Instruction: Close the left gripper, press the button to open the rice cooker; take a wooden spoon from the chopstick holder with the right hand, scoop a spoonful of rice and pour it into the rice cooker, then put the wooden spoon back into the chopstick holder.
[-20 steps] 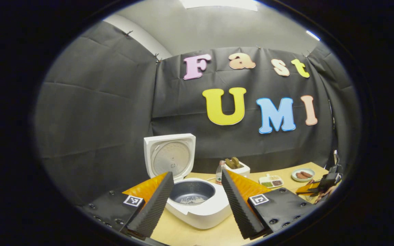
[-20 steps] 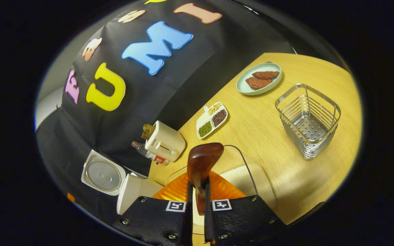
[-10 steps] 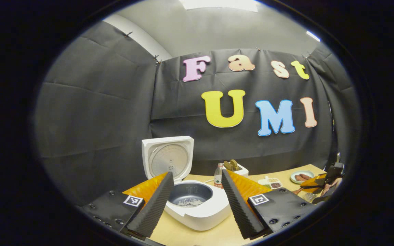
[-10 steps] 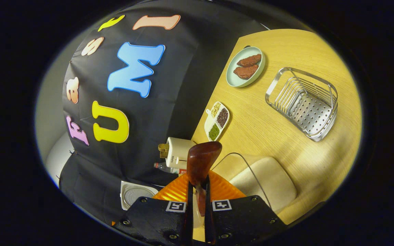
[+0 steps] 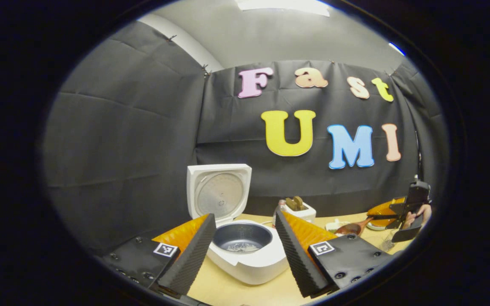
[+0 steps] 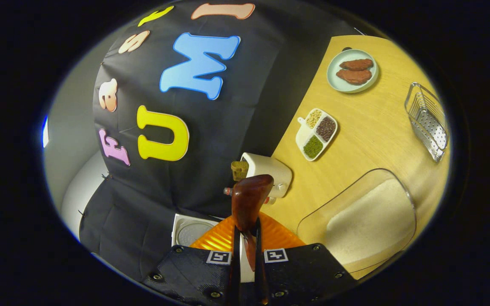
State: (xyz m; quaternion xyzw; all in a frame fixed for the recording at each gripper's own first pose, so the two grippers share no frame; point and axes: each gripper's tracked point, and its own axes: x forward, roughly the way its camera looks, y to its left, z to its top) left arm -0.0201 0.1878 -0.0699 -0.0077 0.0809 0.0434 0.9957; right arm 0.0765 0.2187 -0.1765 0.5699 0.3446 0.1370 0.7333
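The white rice cooker (image 5: 249,263) stands open with its lid (image 5: 218,193) upright, and a little rice lies in the dark inner pot (image 5: 241,238). My left gripper (image 5: 245,250) hovers in front of it, open, with nothing between its fingers. My right gripper (image 6: 247,238) is shut on the handle of the wooden spoon (image 6: 248,199), whose bowl points forward. In the left gripper view that right gripper (image 5: 406,210) is at the far right, holding the wooden spoon (image 5: 350,229) level above the table. The wire chopstick holder (image 6: 428,121) stands far right. Whether the spoon carries rice is hidden.
A clear box of rice (image 6: 370,221) lies just right of my right gripper. A toaster (image 6: 270,170) and a bottle (image 6: 228,191) stand by the wall, with a divided dish of beans (image 6: 316,134) and a plate of brown food (image 6: 352,71) beyond.
The right gripper has risen and swung left with the spoon, away from the chopstick holder and the rice box. The left gripper has barely shifted and stays open.
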